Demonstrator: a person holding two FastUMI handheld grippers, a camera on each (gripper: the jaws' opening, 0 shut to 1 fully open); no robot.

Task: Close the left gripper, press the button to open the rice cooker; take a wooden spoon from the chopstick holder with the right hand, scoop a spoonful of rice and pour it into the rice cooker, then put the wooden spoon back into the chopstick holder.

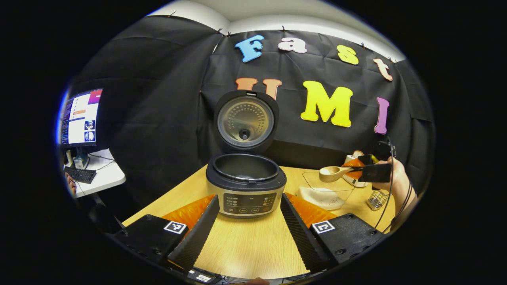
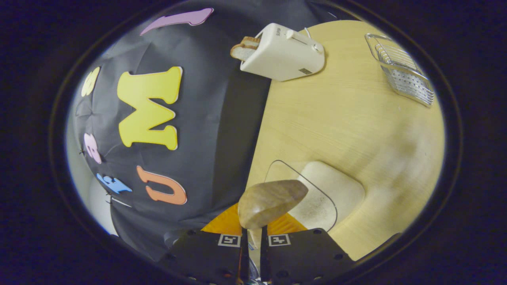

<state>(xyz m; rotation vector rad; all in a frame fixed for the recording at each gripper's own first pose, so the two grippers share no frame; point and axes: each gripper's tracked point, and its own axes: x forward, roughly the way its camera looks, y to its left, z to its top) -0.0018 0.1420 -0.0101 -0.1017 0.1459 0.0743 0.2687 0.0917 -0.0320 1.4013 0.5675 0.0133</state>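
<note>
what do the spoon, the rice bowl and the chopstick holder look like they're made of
Spoon: looks like pale, matte wood with faint grain.
Rice bowl: clear glass or plastic, since the white rice shows through its wall; which one is unclear.
Chopstick holder: shiny perforated metal, probably steel.

Both views are evenly and fairly brightly lit from above, with strong fisheye bending toward the edges. In the left gripper view the table (image 1: 253,245) is sharp, soft glare sits on the cooker (image 1: 245,184) lid's inner plate, and the far-left monitor (image 1: 81,117) is blown out and blue-fringed. In the right gripper view the near spoon (image 2: 271,202) is blurred; the table (image 2: 348,118) smears near right, with faint soft shadows.
</note>
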